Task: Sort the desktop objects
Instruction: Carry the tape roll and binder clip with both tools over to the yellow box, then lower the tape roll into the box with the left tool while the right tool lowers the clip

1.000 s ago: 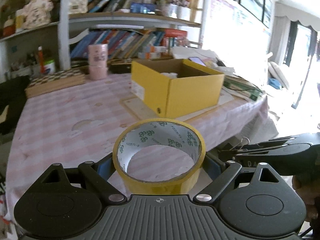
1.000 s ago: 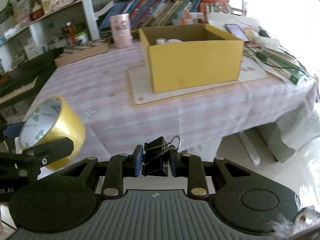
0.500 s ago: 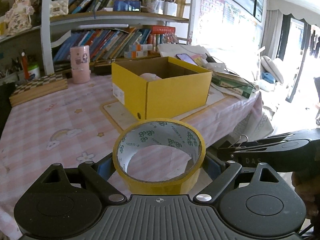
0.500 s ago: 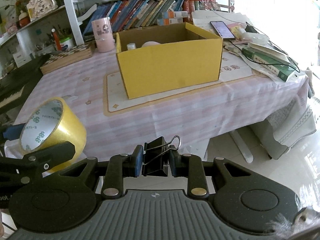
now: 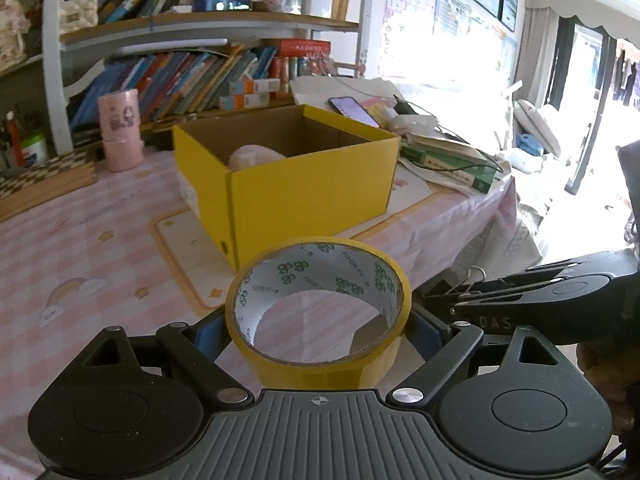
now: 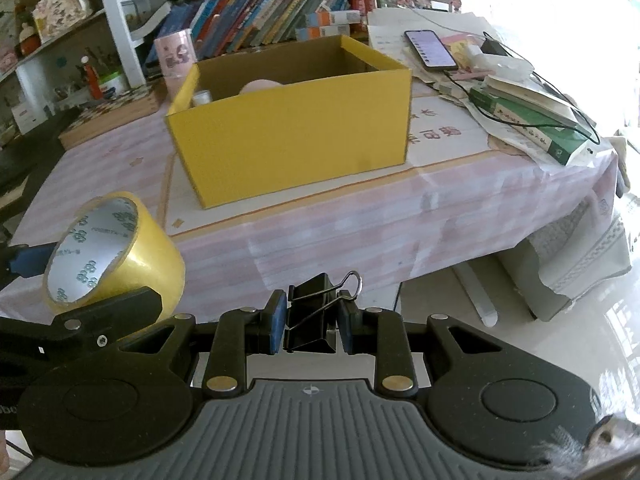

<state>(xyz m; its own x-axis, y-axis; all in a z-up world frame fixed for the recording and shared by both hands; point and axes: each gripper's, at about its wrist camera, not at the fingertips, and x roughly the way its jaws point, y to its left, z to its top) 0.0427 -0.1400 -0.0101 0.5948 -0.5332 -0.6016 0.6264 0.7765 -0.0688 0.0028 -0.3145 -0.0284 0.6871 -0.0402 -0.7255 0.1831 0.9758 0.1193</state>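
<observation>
My left gripper (image 5: 318, 326) is shut on a yellow tape roll (image 5: 320, 354), held in the air near the table's front edge. The roll also shows in the right wrist view (image 6: 116, 256). My right gripper (image 6: 312, 326) is shut on a black binder clip (image 6: 310, 314), off the table's front right; the clip shows in the left wrist view (image 5: 460, 290). An open yellow cardboard box (image 5: 304, 196) stands on a mat on the table, also in the right wrist view (image 6: 296, 136). It holds a pale pink item (image 5: 256, 156) and a small white jar (image 6: 201, 99).
A pink checked cloth covers the table (image 5: 92, 248). A pink canister (image 5: 120, 136) and a chequered board (image 5: 44, 178) are at the back left. A phone (image 6: 430, 49), books and cables (image 6: 532, 116) lie right of the box. Bookshelves (image 5: 200, 72) stand behind.
Both grippers have moved forward and right toward the yellow box, which now looks larger and nearer. Each still holds its object.
</observation>
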